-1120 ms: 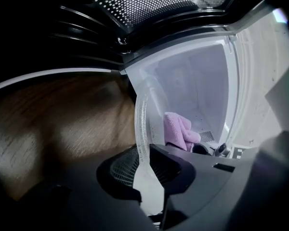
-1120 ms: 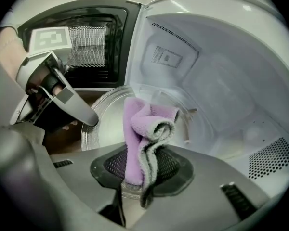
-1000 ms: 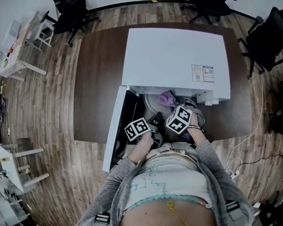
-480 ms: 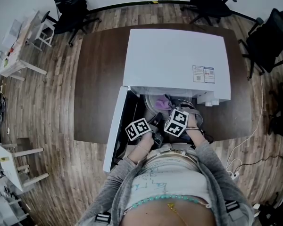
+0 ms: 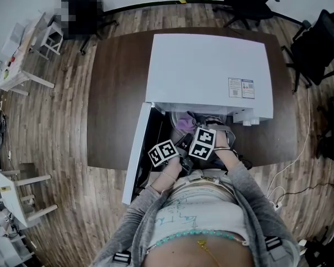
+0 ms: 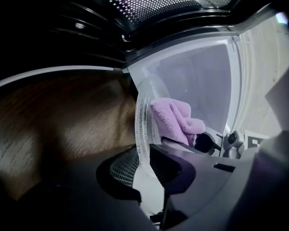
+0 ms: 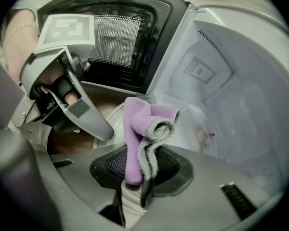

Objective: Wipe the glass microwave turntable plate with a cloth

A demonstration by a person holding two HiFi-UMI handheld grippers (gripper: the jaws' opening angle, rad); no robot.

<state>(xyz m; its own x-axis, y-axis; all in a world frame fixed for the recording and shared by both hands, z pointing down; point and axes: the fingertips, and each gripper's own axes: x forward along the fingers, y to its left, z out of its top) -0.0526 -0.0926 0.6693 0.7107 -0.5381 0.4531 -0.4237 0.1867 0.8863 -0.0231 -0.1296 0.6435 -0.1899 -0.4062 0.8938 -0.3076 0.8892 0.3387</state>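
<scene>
Left gripper (image 6: 145,170) clamped on glass plate (image 6: 143,124) rim; right gripper (image 7: 137,177) pinching purple cloth (image 7: 137,129) against plate.

1. The glass turntable plate (image 6: 143,129) is clear and round, with a thick raised rim. It is off its seat, at the open mouth of the white microwave (image 5: 209,71) and over the brown table (image 5: 114,93). The left tongs (image 6: 144,165) are clamped on its near rim. The left gripper view shows it edge-on, one face towards the table.

2. The cloth (image 7: 139,134) is soft terry, lilac with a grey edge, folded and bunched into a loose roll. The right tongs (image 7: 139,170) pinch its lower end. The free, rolled end rests on the plate's other face, near the gripped rim.
</scene>
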